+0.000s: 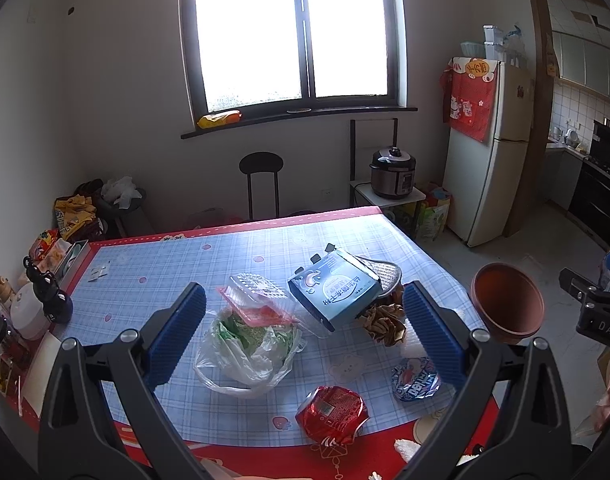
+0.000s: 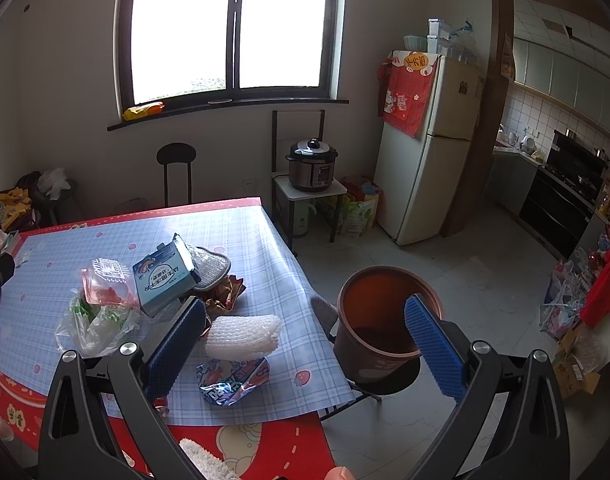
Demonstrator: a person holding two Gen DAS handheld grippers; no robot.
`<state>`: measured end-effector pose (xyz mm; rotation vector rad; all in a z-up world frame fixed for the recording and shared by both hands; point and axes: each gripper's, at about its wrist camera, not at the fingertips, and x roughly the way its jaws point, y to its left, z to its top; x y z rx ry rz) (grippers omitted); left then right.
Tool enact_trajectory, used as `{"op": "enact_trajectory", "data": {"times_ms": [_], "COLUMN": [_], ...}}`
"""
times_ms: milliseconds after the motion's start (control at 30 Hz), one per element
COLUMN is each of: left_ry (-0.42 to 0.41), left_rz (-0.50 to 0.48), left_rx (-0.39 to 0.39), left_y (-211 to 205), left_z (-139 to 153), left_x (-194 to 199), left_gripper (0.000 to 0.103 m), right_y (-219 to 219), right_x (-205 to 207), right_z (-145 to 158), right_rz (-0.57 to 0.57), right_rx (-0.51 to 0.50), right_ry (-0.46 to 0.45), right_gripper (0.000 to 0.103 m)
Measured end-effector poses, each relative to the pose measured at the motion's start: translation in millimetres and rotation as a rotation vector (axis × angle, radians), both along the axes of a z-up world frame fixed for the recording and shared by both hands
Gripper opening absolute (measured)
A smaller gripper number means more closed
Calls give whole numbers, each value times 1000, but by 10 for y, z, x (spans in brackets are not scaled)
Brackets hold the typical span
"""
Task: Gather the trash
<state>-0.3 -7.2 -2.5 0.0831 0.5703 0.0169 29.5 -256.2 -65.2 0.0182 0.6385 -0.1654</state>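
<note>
Trash lies on the checked tablecloth (image 1: 153,276): a plastic bag with green scraps (image 1: 249,344), a clear clamshell (image 1: 261,300), a blue box (image 1: 335,290) leaning on a grey slipper (image 1: 379,276), a crumpled brown wrapper (image 1: 385,322), a red crushed packet (image 1: 331,410) and a blue-silver wrapper (image 2: 233,380). A white foam net (image 2: 243,338) rests near the table's right edge. My left gripper (image 1: 305,332) hangs open above the pile, holding nothing. My right gripper (image 2: 305,344) is open and empty, between the foam net and the brown bin (image 2: 385,320).
The bin sits on a dark stool (image 2: 385,386) just off the table's right side. Bottles and jars (image 1: 37,304) crowd the table's left edge. A black stool (image 1: 261,184), a pressure cooker (image 2: 312,164) on a small stand and a fridge (image 2: 425,148) stand beyond.
</note>
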Motion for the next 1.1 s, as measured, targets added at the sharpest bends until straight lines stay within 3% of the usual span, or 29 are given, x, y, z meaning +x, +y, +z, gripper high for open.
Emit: {"op": "enact_trajectory", "data": {"times_ms": [533, 1100], "left_ry": [-2, -11], "left_rz": [1, -9], "left_rx": [3, 86], "left_y": [2, -49], "left_z": [4, 5], "left_x": [8, 74], "left_gripper": [97, 97], "right_y": [-64, -89], "right_x": [29, 38], "right_z": [15, 24], "right_rz": [-17, -27], "right_rx": [-2, -41], "right_ry": [-3, 11], "right_gripper": [98, 98]}}
